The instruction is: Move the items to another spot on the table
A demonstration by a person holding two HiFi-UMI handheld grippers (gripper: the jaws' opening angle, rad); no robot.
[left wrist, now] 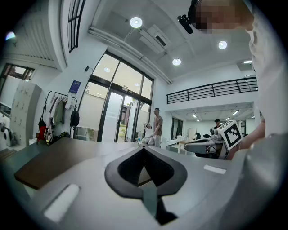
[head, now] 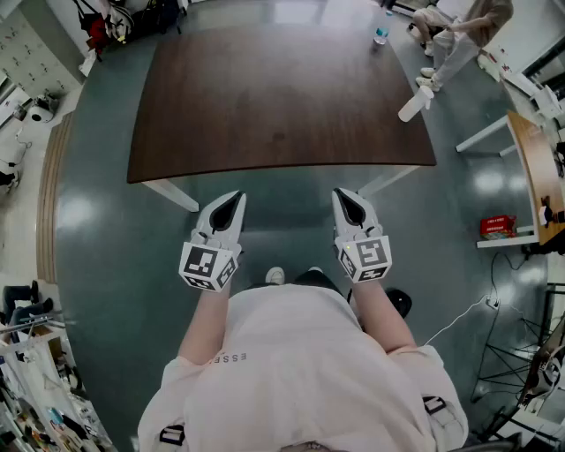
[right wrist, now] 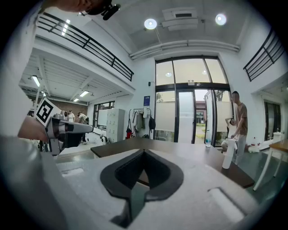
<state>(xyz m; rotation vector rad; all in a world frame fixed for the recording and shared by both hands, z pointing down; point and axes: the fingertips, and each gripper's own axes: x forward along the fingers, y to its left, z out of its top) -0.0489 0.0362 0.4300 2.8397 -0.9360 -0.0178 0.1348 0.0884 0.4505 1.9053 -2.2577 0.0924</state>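
Observation:
A dark brown table [head: 282,97] stands in front of me. On its far right corner stands a small water bottle [head: 380,35], and a white bottle [head: 415,104] stands at its right edge. My left gripper [head: 228,201] and right gripper [head: 347,199] hover side by side short of the table's near edge, both pointing at it. In the left gripper view the jaws of the left gripper [left wrist: 144,149] meet at the tip with nothing between them. The right gripper [right wrist: 144,152] is likewise shut and empty, with the white bottle [right wrist: 228,159] far ahead on its right.
People [head: 459,35] are beyond the table's far right corner. A lighter wooden table [head: 534,168] and a red box [head: 497,227] are on the right. A coat rack [head: 101,26] stands at the far left, and shelves with clutter [head: 26,353] sit near left.

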